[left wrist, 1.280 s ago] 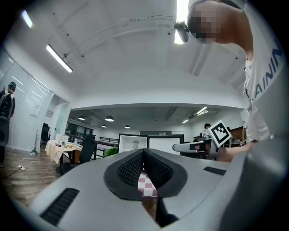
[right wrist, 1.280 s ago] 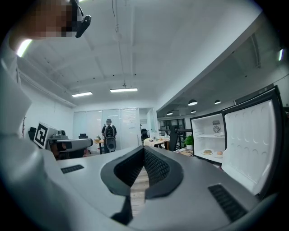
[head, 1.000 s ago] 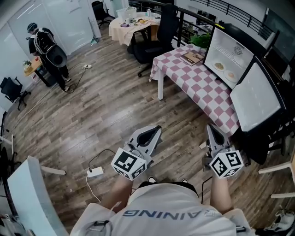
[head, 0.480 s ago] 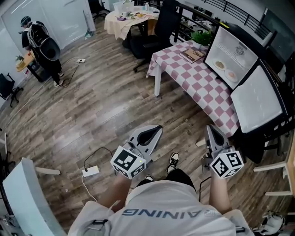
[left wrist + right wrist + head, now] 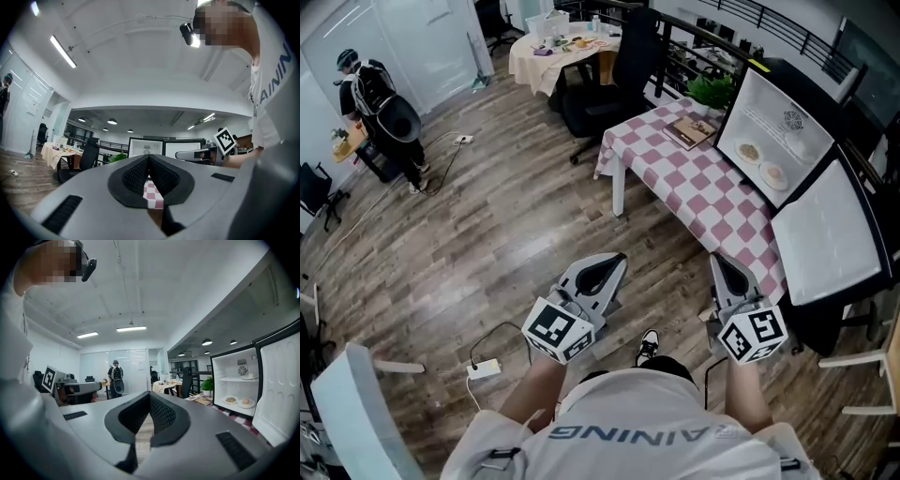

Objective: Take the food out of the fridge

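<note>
White T-shirt [image 5: 630, 412]; grey lettering [image 5: 628, 435]

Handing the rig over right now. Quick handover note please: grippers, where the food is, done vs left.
Left gripper: shut, empty.
Right gripper: shut, empty.
Both are over the wood floor, short of the checkered table.
Fridge: on that table, ahead and to the right, door open.
Food: two plates side by side on the lower shelf inside.
Done: fridge door is open.
Left: close in, grip and bring out each plate. Nothing is out yet.
</note>
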Action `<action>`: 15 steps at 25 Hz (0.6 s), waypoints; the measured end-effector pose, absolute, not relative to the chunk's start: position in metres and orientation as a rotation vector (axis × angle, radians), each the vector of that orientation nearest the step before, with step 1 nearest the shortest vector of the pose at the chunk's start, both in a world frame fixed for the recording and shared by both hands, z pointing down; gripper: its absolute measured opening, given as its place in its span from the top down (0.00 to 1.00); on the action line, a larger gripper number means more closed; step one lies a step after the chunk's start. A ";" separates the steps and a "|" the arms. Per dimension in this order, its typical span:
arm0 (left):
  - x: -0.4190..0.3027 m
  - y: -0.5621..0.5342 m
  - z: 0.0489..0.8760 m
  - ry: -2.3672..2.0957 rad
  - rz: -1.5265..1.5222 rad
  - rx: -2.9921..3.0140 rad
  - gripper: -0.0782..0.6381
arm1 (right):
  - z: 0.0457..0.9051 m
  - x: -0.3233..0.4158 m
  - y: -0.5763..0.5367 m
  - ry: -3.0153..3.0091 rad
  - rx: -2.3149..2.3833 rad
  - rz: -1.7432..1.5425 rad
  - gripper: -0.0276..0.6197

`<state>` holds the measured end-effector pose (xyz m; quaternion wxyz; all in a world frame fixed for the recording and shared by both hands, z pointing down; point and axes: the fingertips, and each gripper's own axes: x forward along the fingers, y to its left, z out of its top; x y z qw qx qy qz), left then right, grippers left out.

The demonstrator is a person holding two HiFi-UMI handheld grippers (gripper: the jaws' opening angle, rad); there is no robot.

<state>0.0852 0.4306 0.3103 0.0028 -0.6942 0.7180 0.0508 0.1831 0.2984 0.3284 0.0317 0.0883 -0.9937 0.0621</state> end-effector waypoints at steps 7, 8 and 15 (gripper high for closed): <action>0.066 0.342 0.307 2.263 0.111 -2.173 0.88 | 0.331 0.169 0.205 -3.061 0.296 0.236 0.93; 0.064 0.330 0.308 2.267 0.103 -2.171 0.88 | 0.334 0.166 0.195 -3.059 0.289 0.252 0.93; 0.051 0.252 0.311 2.297 0.045 -2.143 0.88 | 0.359 0.144 0.132 -3.031 0.208 0.351 0.93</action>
